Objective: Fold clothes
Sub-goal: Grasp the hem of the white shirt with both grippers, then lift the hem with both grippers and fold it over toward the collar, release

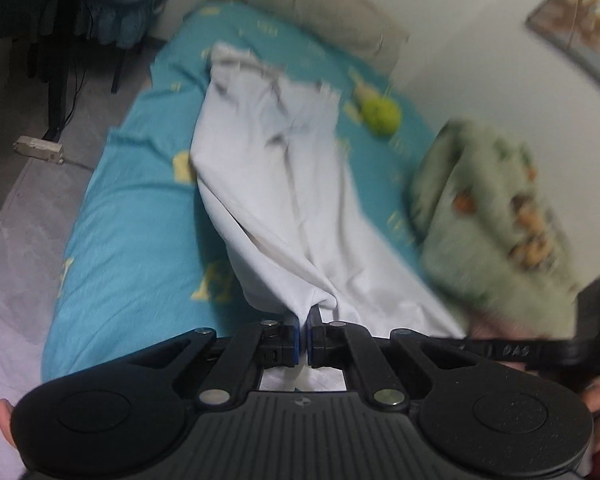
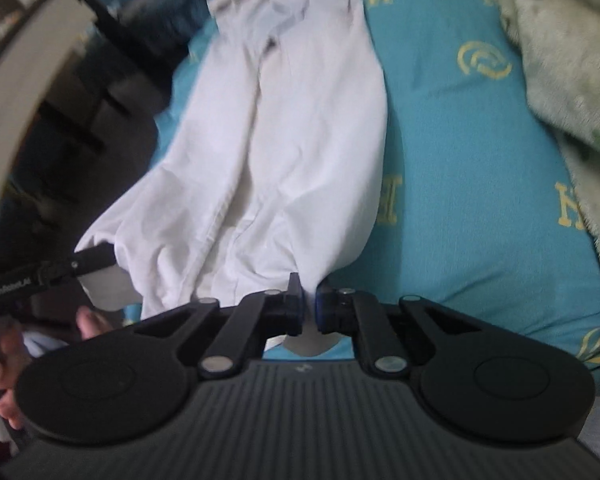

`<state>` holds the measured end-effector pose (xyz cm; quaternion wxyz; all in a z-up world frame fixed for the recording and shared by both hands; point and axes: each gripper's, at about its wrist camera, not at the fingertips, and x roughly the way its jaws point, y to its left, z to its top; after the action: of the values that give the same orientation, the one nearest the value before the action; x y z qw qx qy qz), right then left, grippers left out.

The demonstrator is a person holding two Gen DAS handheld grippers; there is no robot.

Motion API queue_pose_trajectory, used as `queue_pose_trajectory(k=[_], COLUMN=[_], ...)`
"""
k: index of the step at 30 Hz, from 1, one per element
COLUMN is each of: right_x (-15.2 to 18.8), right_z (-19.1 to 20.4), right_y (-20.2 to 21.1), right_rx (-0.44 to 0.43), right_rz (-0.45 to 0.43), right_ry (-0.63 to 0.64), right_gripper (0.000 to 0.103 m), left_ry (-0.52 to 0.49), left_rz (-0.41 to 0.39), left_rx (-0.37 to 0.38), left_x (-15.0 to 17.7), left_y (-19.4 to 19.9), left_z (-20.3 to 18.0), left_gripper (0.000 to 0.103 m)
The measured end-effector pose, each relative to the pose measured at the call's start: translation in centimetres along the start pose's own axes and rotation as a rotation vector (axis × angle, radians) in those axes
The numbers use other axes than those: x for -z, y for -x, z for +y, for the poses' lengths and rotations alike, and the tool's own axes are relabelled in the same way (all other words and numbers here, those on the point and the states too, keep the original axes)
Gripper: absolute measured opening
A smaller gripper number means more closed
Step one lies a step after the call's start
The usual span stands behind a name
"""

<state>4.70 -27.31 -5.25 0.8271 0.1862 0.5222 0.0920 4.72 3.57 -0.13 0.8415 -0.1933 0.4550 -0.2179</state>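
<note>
Little writing can be read. In the right wrist view, the other tool at the left edge carries white lettering that looks like "GenRobot.AI", though it is blurred. In the left wrist view, the black tool at the right edge shows letters like "DAS", with the rest cut off. The teal bedsheet has yellow printed letters and a round swirl mark; an "H" near the middle is the clearest.

The white trousers lie lengthwise on the sheet, running from the near edge away to the far end, where the fabric is bunched and smeared by motion blur. The left gripper has its jaws closed almost together on a gathered corner at the near end of the trousers. The right gripper pinches another near corner in the same way, its jaws nearly shut with cloth between them.

To the right of the trousers sits a green patterned blanket, heaped by the wall and partly cut off. A yellow-green ball lies on the sheet, far right of the trousers and apart from them. A beige pillow lies at the far end. Bare sheet shows on both sides of the trousers; the bed edge drops to the floor on the left, where a white power strip lies.
</note>
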Motion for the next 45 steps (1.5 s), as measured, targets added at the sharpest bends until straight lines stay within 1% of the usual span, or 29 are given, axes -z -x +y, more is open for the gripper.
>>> queue_pose_trajectory(k=[1, 2, 5, 8, 11, 15, 18, 21, 22, 25, 31, 32, 38, 42, 45], right_x=[-0.5, -1.0, -2.5, -3.6, -3.1, -0.4, 2.0, 4.6, 4.8, 3.8, 1.7, 1.4, -1.1, -5.5, -8.5], right_z=[0.2, 0.6, 0.9, 1.1, 1.3, 1.3, 1.1, 0.7, 0.7, 0.5, 0.3, 0.3, 0.1, -0.1, -0.4], right_y=[1.1, 2.1, 5.0, 7.1, 8.7, 9.9, 10.5, 11.2, 11.2, 10.2, 8.4, 8.1, 6.1, 2.6, 0.0], right_rx=[-0.024, -0.040, -0.076, -0.100, -0.119, -0.131, -0.150, -0.166, -0.168, -0.174, -0.186, -0.188, -0.194, -0.151, -0.121], right_rz=[-0.036, -0.071, -0.156, -0.208, -0.248, -0.268, -0.273, -0.281, -0.286, -0.299, -0.324, -0.328, -0.350, -0.345, -0.342], right_ry=[-0.007, -0.001, 0.008, 0.010, 0.012, 0.019, 0.016, 0.025, 0.029, 0.024, 0.014, 0.013, 0.003, -0.005, -0.011], right_gripper=[0.009, 0.009, 0.009, 0.009, 0.009, 0.009, 0.009, 0.009, 0.009, 0.009, 0.009, 0.009, 0.009, 0.009, 0.009], left_ry=[0.020, 0.017, 0.017, 0.009, 0.002, 0.021, -0.011, -0.036, -0.050, -0.089, -0.107, -0.118, -0.157, -0.133, -0.148], left_rz=[-0.033, -0.064, -0.130, -0.169, -0.198, -0.227, -0.241, -0.233, -0.232, -0.231, -0.234, -0.235, -0.270, -0.294, -0.318], left_rx=[0.027, 0.043, 0.069, 0.068, 0.075, 0.107, 0.092, 0.106, 0.106, 0.095, 0.053, 0.039, -0.040, -0.062, -0.117], left_x=[-0.8, -1.3, -2.4, -2.7, -2.1, 0.2, 3.1, 6.2, 7.2, 9.3, 8.4, 7.7, 1.9, -2.7, -5.7], left_y=[1.1, 2.3, 4.8, 7.1, 9.0, 11.1, 12.4, 13.4, 13.8, 14.3, 12.7, 12.1, 7.4, 3.2, -0.5], left_z=[-0.4, -1.1, -2.4, -3.5, -4.2, -4.0, -4.2, -4.5, -4.6, -4.7, -4.4, -4.3, -4.2, -3.1, -2.3], left_gripper=[0.003, 0.003, 0.003, 0.003, 0.003, 0.003, 0.003, 0.003, 0.003, 0.003, 0.003, 0.003, 0.003, 0.003, 0.003])
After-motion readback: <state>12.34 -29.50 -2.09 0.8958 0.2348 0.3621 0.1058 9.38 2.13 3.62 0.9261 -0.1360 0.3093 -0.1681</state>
